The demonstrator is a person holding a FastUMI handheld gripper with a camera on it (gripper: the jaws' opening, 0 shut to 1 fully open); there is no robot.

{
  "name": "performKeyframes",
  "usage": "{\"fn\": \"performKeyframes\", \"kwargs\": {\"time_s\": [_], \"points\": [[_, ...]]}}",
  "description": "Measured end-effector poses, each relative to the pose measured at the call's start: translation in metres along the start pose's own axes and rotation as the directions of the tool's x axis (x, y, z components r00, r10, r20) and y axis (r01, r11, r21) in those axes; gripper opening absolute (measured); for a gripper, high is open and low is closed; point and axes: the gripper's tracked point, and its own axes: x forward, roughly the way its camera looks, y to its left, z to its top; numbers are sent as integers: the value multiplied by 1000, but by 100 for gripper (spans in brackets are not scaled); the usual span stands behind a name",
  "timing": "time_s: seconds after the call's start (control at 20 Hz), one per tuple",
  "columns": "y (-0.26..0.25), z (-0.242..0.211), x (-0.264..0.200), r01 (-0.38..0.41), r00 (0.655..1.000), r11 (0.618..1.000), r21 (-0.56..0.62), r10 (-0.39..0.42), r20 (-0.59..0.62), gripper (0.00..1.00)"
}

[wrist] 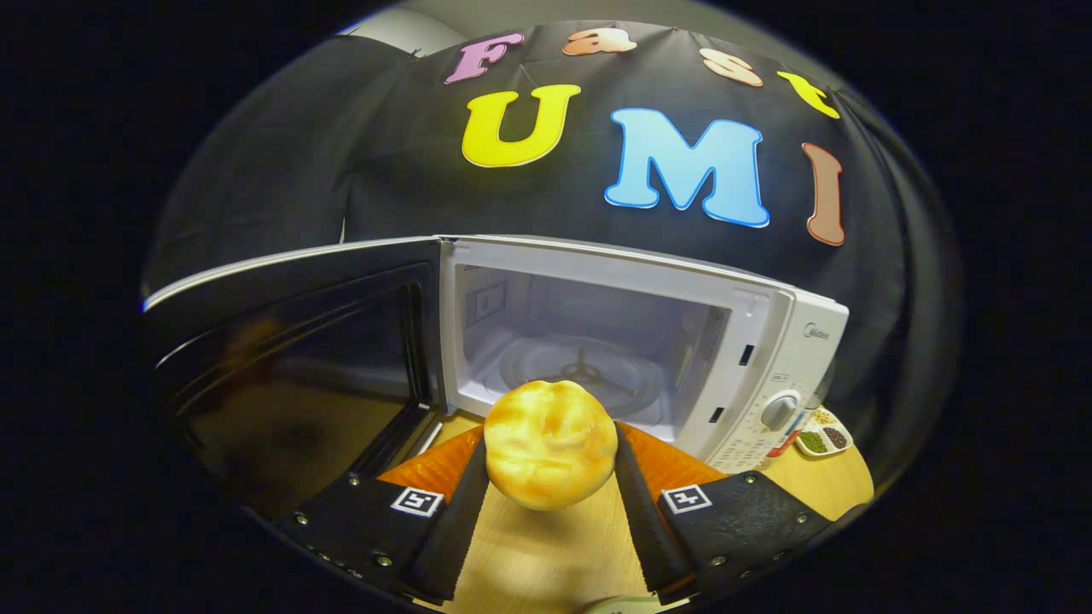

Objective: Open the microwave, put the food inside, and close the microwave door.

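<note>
A round golden bun point(550, 443) sits between my two fingers, and the gripper point(550, 456) is shut on it, holding it above the wooden table. Just beyond the bun stands a white microwave point(768, 341) with its cavity point(589, 341) exposed. A glass turntable point(589, 375) lies on the cavity floor. The dark door point(299, 341) is swung wide to the left of the cavity. A round dial point(779, 411) sits on the control panel at the microwave's right.
A small white dish point(823, 433) with several compartments of seasonings rests on the wooden table point(546, 554) right of the microwave. Black cloth walls close in behind and on both sides.
</note>
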Motion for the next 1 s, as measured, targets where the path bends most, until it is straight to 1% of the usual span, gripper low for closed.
{"fn": "performKeyframes", "kwargs": {"time_s": [0.15,0.3,0.35,0.45,0.55,0.65,0.8,0.9,1.0], "points": [[-2,8,36,14,1000,999,50,-14,-3,79],[-7,12,67,47,999,991,126,-47,2,79],[-10,13,75,62,998,985,161,-65,9,79],[-13,16,91,79,996,960,268,-88,22,79],[-13,20,105,70,996,920,387,-85,22,79],[-12,22,119,62,997,869,490,-79,15,79],[-10,27,140,45,997,808,588,-77,30,79],[-1,29,150,7,998,748,664,-42,37,78],[7,27,160,-6,999,689,725,-25,32,79]]}}
